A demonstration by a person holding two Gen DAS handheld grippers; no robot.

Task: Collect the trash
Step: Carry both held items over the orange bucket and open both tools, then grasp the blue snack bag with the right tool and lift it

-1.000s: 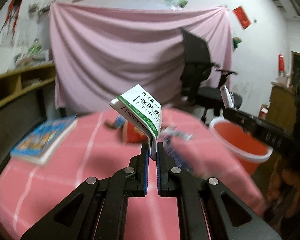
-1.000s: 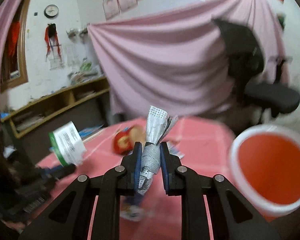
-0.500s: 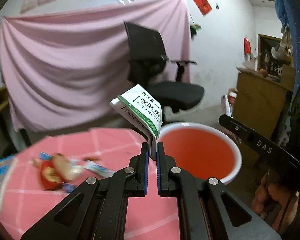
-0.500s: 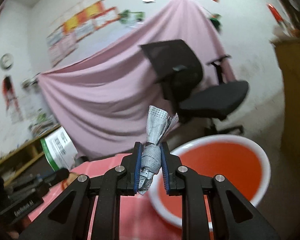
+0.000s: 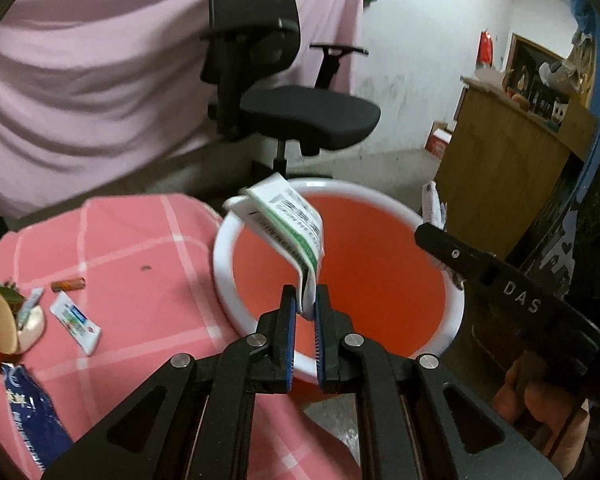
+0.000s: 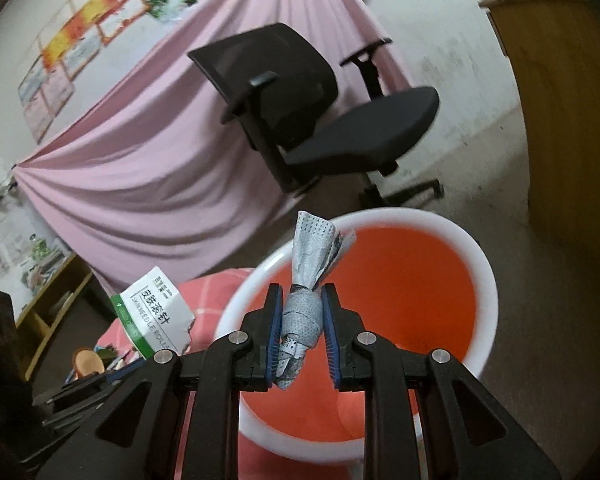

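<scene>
My left gripper [image 5: 303, 304] is shut on the bottom edge of a crumpled white and green carton [image 5: 288, 216]. It holds the carton over the near rim of a red bin with a white rim [image 5: 220, 264], which stands beside the table. My right gripper [image 6: 302, 312] has a twisted grey perforated wrapper [image 6: 308, 264] upright between its pads, above the same bin [image 6: 488, 280]. Its jaws are opening slightly, and the wrapper still sits between them. In the right wrist view the carton [image 6: 152, 316] shows at the left.
The round table with a pink checked cloth [image 5: 140, 260] lies left of the bin. On it are a small sachet [image 5: 76, 328], a blue packet [image 5: 28, 412] and an orange stick [image 5: 68, 284]. A black office chair [image 5: 292, 112] stands behind the bin, a wooden cabinet [image 5: 512, 168] to the right.
Both grippers have swung right from over the table to above the bin and tipped downward, each still carrying its piece. The right gripper's pads now stand slightly wider apart.
</scene>
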